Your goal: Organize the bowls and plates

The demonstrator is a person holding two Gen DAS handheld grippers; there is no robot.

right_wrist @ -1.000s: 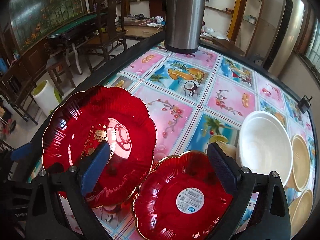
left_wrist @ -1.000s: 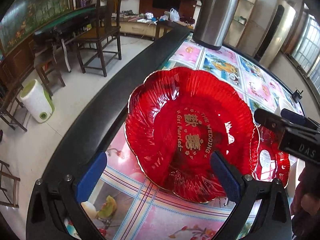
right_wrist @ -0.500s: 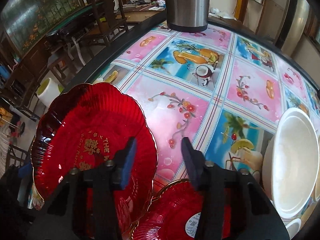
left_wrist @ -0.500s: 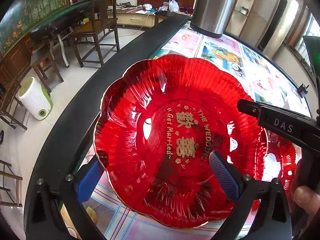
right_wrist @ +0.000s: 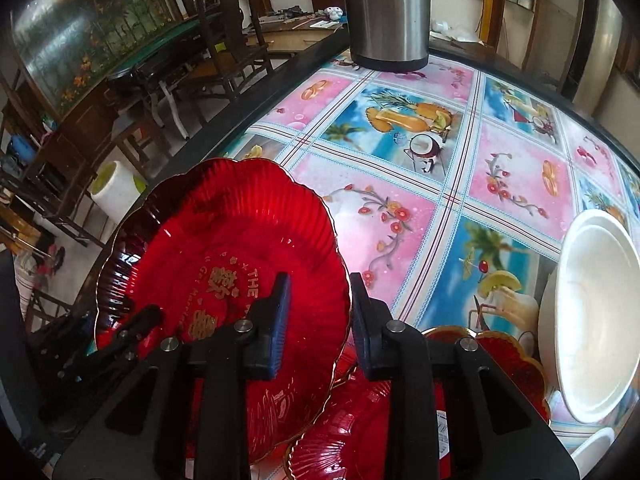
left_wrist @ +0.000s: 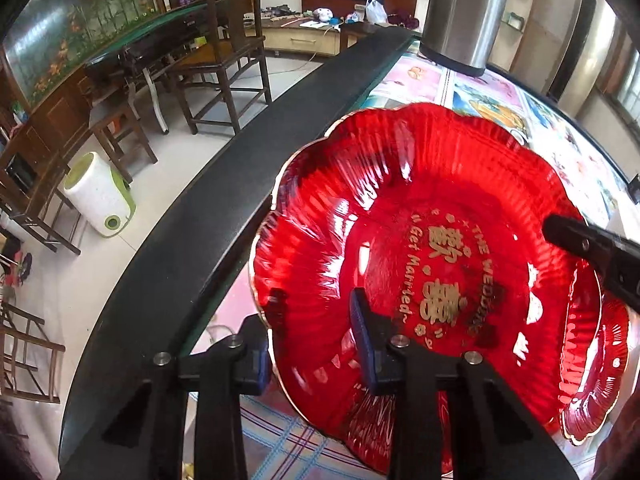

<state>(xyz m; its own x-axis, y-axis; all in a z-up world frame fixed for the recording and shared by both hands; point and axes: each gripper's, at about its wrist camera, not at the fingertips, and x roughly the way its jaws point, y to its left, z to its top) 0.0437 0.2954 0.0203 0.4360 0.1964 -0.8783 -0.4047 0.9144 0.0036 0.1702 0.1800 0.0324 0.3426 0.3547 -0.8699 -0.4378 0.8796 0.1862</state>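
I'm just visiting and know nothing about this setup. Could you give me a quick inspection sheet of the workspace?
Surface: round table with fruit-print cloth, black edge.
Job's things: large red scalloped plastic plate with gold lettering; smaller red scalloped plate beside it; white bowl.
Clutter: tall steel flask.
Claws: left claw and right claw each shut on the large plate's rim, jaws just closing.
Cables: nothing seen.
Surroundings: wooden chair, white-and-green floor appliance.
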